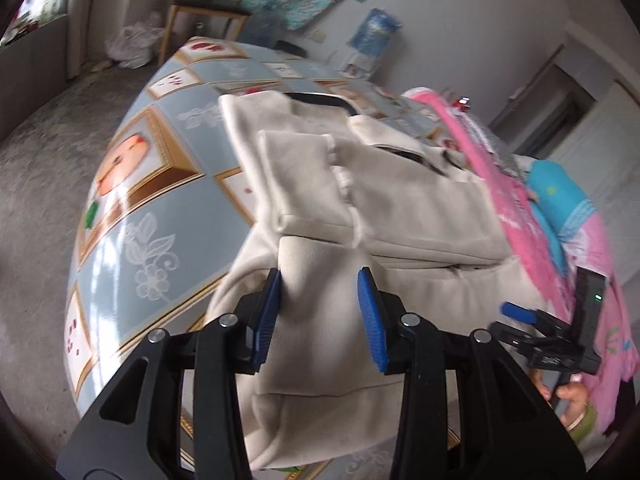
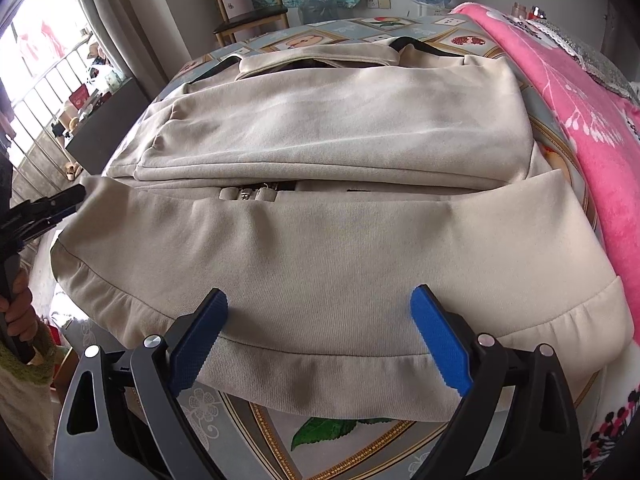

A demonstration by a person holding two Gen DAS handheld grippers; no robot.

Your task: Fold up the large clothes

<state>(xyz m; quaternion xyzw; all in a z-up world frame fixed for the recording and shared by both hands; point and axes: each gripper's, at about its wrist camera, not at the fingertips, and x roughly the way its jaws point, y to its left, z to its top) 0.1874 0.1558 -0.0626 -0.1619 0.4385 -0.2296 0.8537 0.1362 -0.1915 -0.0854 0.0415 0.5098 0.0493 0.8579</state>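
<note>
Big cream hoodie (image 2: 320, 128) lies half folded on table w/ picture cloth (image 1: 132, 216). Left gripper (image 1: 320, 296) pinches a hump of its cloth btwn blue pads. Right gripper (image 2: 320, 320) jaws wide apart over hem, not holding. Pink blanket (image 2: 592, 128) beside.

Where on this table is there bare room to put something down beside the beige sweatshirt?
Bare patterned tablecloth lies open between the beige sweatshirt and the table edge toward the wooden chair. A narrow strip shows below the hem by the right gripper. The side along the pink blanket is crowded.
</note>
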